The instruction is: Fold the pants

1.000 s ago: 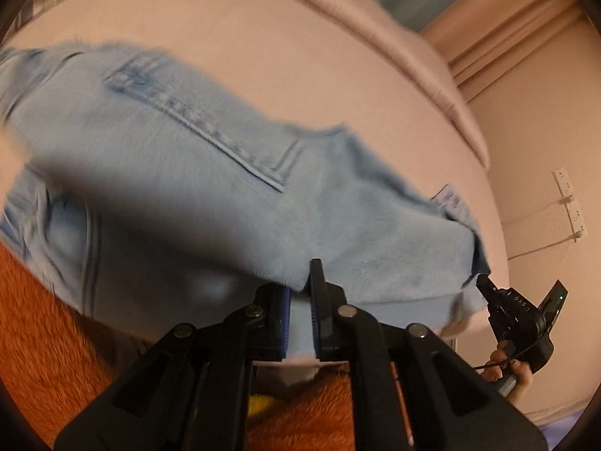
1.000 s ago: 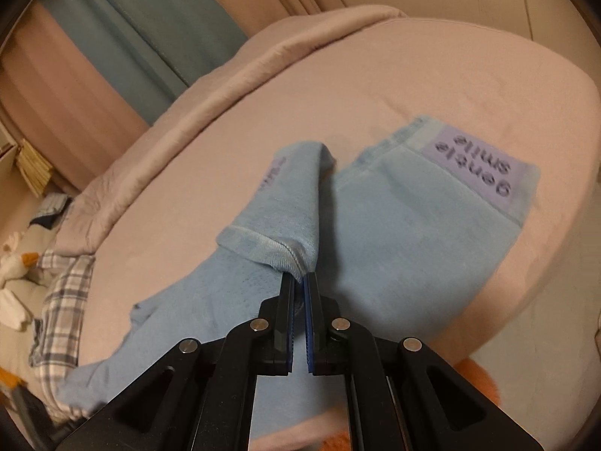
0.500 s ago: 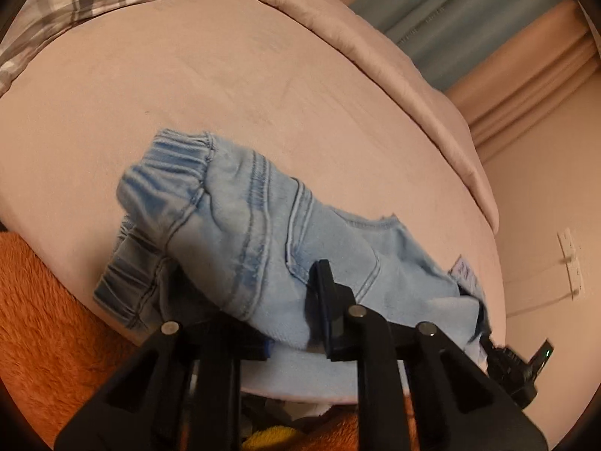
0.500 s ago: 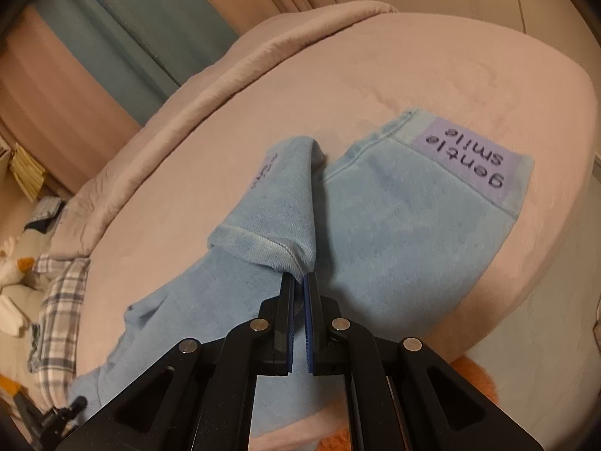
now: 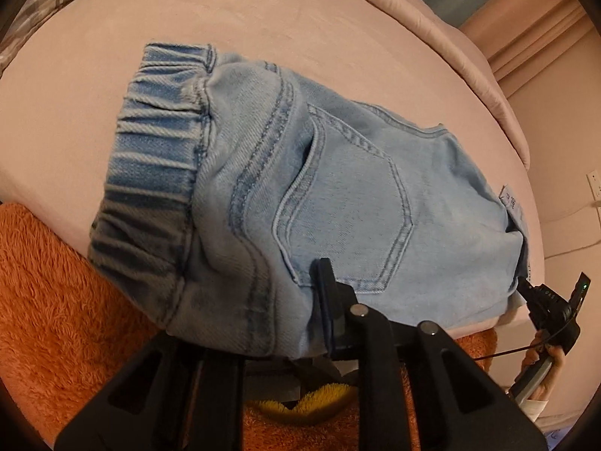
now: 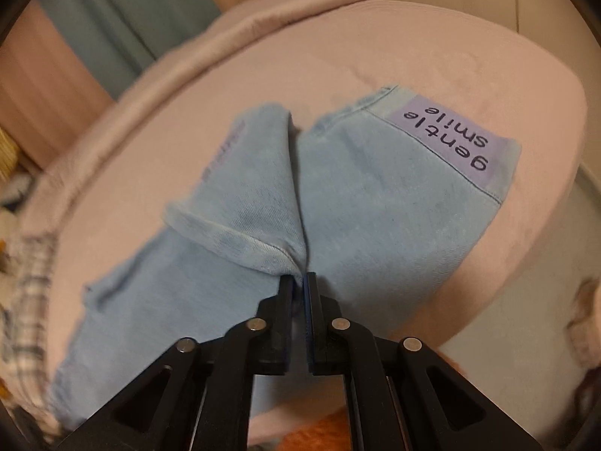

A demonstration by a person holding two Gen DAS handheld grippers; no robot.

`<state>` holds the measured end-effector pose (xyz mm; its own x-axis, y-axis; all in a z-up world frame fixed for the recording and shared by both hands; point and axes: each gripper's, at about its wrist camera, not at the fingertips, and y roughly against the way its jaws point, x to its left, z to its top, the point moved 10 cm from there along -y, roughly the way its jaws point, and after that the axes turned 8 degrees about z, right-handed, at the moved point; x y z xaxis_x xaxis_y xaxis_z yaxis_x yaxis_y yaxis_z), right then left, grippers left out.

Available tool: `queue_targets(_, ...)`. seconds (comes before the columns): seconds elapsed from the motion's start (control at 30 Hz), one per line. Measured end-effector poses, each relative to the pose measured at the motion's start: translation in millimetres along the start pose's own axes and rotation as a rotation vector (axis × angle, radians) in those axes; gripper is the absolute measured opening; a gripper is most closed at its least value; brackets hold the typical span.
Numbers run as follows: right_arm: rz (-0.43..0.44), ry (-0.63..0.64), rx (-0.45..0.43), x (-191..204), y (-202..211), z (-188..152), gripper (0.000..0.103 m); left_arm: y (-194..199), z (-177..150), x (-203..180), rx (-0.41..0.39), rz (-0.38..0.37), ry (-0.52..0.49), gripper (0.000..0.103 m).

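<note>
Dim, warm indoor light; fisheye bending at rims; right view motion-blurred.

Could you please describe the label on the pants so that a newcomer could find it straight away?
Start from the pink bed, where the light blue pants lie spread. At the leg end farthest from the right gripper a lilac patch is sewn across the hem. Unlike the plain denim around it, it carries dark lettering reading "gentle smile".

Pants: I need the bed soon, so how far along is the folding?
Done: pants lie doubled on the bed, waistband up. In hand: right gripper is shut on a hem; left gripper jaws have just been opening, denim between them. To do, likely: release, flatten the raised leg.
</note>
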<state>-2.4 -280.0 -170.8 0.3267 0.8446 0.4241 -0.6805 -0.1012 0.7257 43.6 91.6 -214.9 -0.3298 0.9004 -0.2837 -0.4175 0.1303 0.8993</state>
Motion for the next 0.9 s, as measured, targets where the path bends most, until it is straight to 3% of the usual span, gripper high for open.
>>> queue_targets(0.03, -0.029, 0.037, 0.011, 3, 1, 1, 0.006, 0, 1, -2, -0.003, 0.003, -0.007, 0.019)
queue_targets(0.1, -0.077, 0.116, 0.028, 11, 5, 3, 0.021, 0, 1, -4, -0.006, 0.003, -0.009, 0.02)
queue_targets(0.17, -0.097, 0.187, 0.023, 22, 12, 9, 0.059, -1, -1, -2, -0.001, -0.006, 0.008, 0.02)
queue_targets(0.2, -0.086, 0.227, 0.007, 31, 16, 12, 0.06, -1, -2, -1, 0.001, -0.011, 0.017, 0.02)
queue_targets(0.37, -0.045, 0.384, 0.006, 77, 13, 26, 0.06, 1, -4, 4, -0.002, -0.02, 0.024, 0.02)
queue_targets(0.5, -0.039, 0.471, 0.064, 106, -24, 35, 0.06, 1, -3, 2, -0.002, -0.024, 0.024, 0.02)
queue_targets(0.6, -0.112, 0.518, 0.12, 109, -57, 36, 0.057, 0, -3, 1, 0.0, -0.029, 0.025, 0.02)
queue_targets(0.67, -0.164, 0.55, 0.141, 106, -73, 36, 0.041, 0, -3, 1, 0.001, -0.033, 0.027, 0.02)
queue_targets(0.7, -0.163, 0.552, 0.149, 105, -78, 35, 0.04, 0, -3, 2, 0.001, -0.034, 0.028, 0.02)
queue_targets(0.83, -0.097, 0.513, 0.114, 105, -74, 42, 0.011, 0, -2, 3, 0.004, -0.034, 0.027, 0.02)
queue_targets(0.9, -0.063, 0.423, 0.041, 97, -53, 60, 0.011, 1, -3, 3, 0.005, -0.035, 0.025, 0.02)
